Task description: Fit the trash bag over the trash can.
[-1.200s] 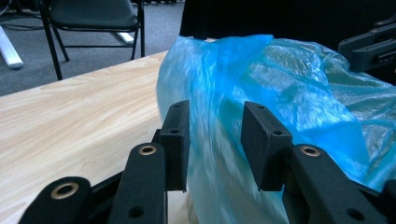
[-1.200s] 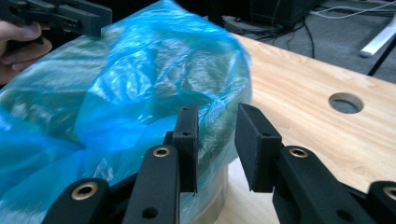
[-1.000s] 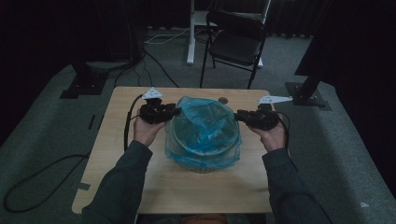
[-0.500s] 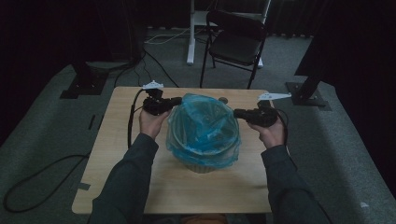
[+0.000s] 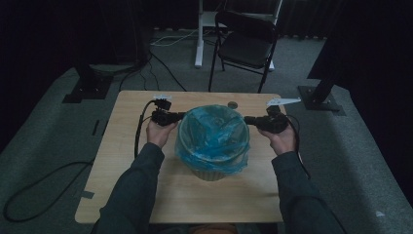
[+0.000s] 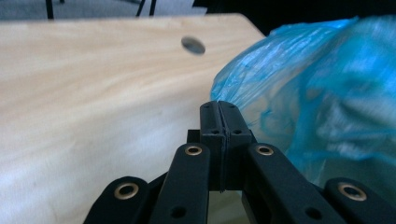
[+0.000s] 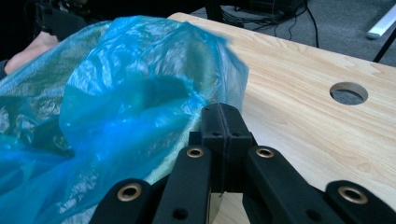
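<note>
A blue plastic bag (image 5: pixel 213 134) lines a pale round bin (image 5: pixel 214 174) at the middle of the wooden table (image 5: pixel 122 161), its rim folded over the outside. My left gripper (image 5: pixel 181 116) is at the bin's left rim. Its jaws have just been closing and now stand together, with the bag's edge (image 6: pixel 224 95) meeting their tip (image 6: pixel 219 105). My right gripper (image 5: pixel 246 119) is at the bin's right rim. Its jaws have also just been closing and are pressed together (image 7: pixel 219 108) against the bag's film (image 7: pixel 116 102). The pinched film itself is too thin to see.
A round hole (image 5: pixel 233 105) pierces the table just behind the bin. A black folding chair (image 5: pixel 248 44) and a white stand leg (image 5: pixel 198 34) are on the floor beyond the table. Cables (image 5: pixel 141 131) trail off the left gripper across the tabletop.
The bag, puffed up above the bin a second ago, now sits lower and hangs open inside it. My left hand has come down beside the rim. My right hand has barely moved.
</note>
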Demonstrator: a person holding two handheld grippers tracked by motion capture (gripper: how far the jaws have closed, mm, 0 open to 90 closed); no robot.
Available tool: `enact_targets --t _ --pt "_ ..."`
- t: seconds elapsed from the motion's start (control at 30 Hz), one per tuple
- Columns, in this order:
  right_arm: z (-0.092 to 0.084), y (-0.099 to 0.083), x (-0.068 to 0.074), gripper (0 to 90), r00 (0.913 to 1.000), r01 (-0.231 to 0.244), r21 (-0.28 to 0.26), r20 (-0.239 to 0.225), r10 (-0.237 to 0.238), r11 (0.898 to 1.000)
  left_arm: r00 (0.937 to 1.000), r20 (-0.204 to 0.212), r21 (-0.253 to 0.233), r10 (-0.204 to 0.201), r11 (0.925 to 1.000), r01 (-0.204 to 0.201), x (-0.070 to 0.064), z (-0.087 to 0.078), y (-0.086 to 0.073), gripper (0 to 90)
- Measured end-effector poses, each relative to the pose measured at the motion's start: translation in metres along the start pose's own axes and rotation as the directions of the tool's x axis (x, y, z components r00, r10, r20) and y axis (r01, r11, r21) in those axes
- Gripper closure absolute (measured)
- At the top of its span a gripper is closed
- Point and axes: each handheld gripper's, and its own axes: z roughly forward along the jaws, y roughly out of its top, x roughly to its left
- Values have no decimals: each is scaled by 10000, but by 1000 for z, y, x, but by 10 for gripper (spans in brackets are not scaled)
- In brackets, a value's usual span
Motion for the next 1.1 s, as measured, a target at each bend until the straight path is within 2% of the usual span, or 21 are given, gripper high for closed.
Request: enact_targets --t 0.23,0.37,0.47,0.5,0.57,0.6,0.67,0.8,0.9,1.1 --pt "-2 -4 0 900 9999 65 188 105 -67 9998 9996 -120 421 -246 9988 251 9 -2 -18 895" --pt "-4 -5 2 900 9998 114 222 146 -117 9997 9994 -40 330 -335 9989 336 9 -10 -26 878" --pt "-7 -8 4 900 9997 191 226 116 -194 9996 9998 -5 126 -202 9997 202 5 -19 -28 815" --pt "-8 -8 5 900 9998 198 226 84 -200 9995 10000 11 -133 -84 9999 84 0 -29 -28 799" --pt "-9 -9 6 900 9997 249 238 46 -250 9994 9998 -41 -296 188 9994 -189 -7 -38 -28 775" --pt "-10 -10 7 900 9996 294 258 17 -295 9992 9998 -41 -296 188 9994 -189 -7 -38 -28 761" --pt "-10 -11 8 893 9994 351 292 32 -352 9990 9988 -157 -633 463 9969 -472 -17 -52 -26 735" --pt "-16 -13 9 806 9994 333 170 129 -335 9993 9974 -253 -917 670 9934 -690 -24 -63 -25 688" --pt "-21 -15 10 730 9993 293 -39 235 -292 9996 9949 -404 -1203 922 9880 -965 -33 -75 -22 643" --pt "-29 -22 13 659 9990 344 -77 282 -342 9994 9915 -478 -1736 1207 9766 -1272 -42 -89 -14 612"
